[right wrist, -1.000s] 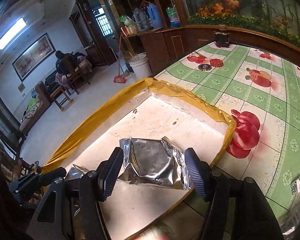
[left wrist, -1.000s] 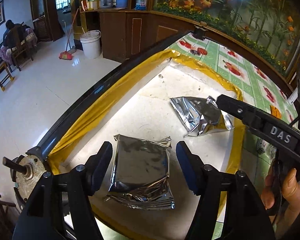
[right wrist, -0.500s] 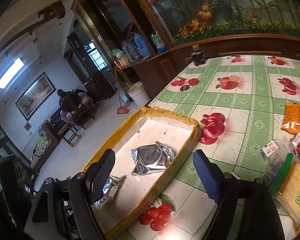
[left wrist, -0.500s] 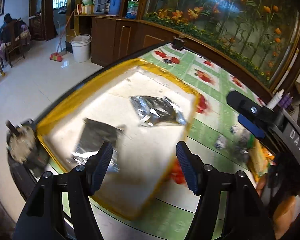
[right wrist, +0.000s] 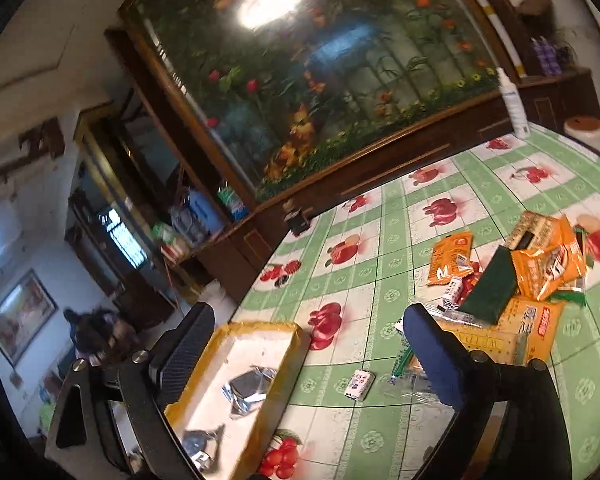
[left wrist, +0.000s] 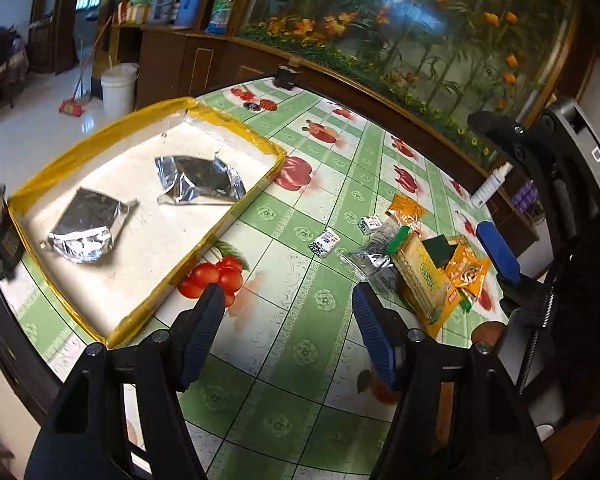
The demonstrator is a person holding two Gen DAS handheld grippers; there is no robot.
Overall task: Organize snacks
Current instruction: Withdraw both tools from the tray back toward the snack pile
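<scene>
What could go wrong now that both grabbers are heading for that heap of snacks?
1. The snack pile overlaps, so a grab might lift two packets, or knock the loose small packet aside.
2. The right gripper, jaws opening and empty, and the left gripper aim at the same heap and might bump.
3. The two foil packets already fill part of the tray; more could slide over its low rim.

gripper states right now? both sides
Left gripper: open, nothing between the fingers, over bare tablecloth.
Right gripper: jaws opening wide, nothing between them.
</scene>
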